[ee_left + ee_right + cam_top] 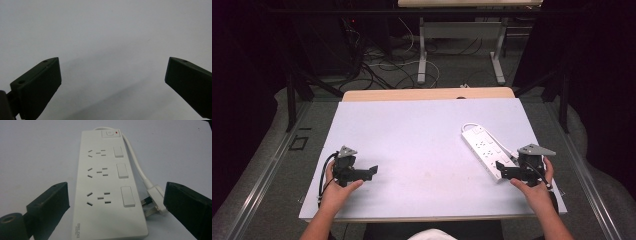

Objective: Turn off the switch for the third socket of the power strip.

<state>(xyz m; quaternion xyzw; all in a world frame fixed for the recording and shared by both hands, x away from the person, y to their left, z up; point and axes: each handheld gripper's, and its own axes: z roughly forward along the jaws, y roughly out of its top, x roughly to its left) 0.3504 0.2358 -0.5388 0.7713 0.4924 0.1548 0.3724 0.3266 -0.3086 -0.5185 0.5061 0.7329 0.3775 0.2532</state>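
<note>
Looking down, the white power strip (483, 147) lies at four o'clock on the counter (412, 145), right gripper (504, 170) at its near end, jaws spread. Left gripper (112, 75) hangs spread over bare counter. Close up, its plug (155, 199) lies beside the strip; I'd straddle the body squarely, clear of the plug.

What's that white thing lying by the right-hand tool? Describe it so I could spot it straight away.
Start at the pale table and look to its right half, just ahead of the right gripper. There lies a white power strip, flat, with three socket groups, three switches and a red light at its far end. Its own plug rests beside it.
</note>
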